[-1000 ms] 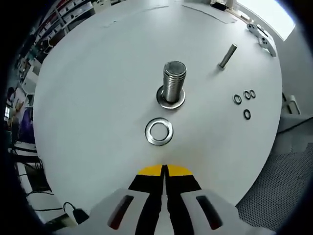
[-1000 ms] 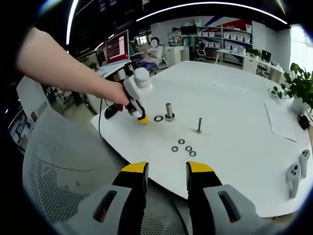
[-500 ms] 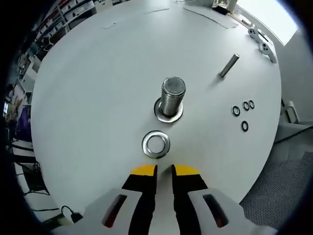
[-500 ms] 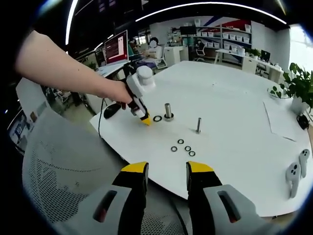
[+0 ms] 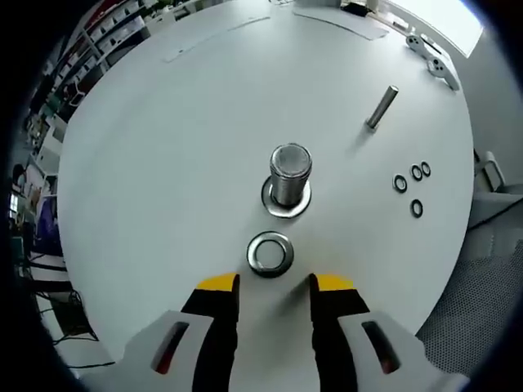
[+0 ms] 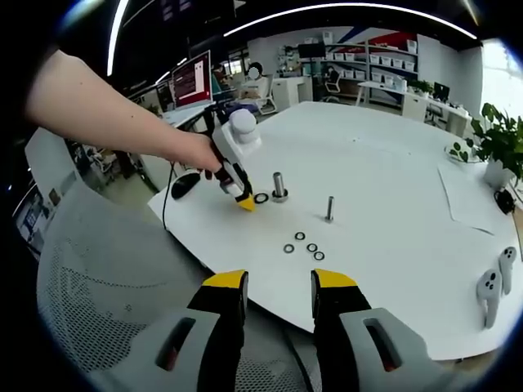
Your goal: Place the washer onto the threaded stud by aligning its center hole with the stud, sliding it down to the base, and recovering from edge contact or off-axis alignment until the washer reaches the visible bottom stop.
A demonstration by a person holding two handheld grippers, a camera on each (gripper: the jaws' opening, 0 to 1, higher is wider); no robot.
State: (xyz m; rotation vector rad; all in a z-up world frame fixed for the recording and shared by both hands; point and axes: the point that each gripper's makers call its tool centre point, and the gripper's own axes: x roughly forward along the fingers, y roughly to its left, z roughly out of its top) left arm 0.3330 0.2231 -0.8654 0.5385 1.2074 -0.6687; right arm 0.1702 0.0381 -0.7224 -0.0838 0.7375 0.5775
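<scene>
My left tool (image 5: 273,283) is open and holds nothing, just behind the washer (image 5: 271,253) lying flat on the white counter (image 5: 163,163) near the stud (image 5: 289,175), and my right tool (image 6: 278,282) is open and empty too

L gripper (image 5: 272,284): jaws apart, yellow tips pointing down toward the surface, nothing between them. In the right gripper view the same L gripper (image 6: 243,201) is held by a bare hand (image 6: 194,153), forearm coming from upper left, tool tilted down. R gripper (image 6: 279,282): jaws apart w/ a clear gap, held low and level, empty.
</scene>
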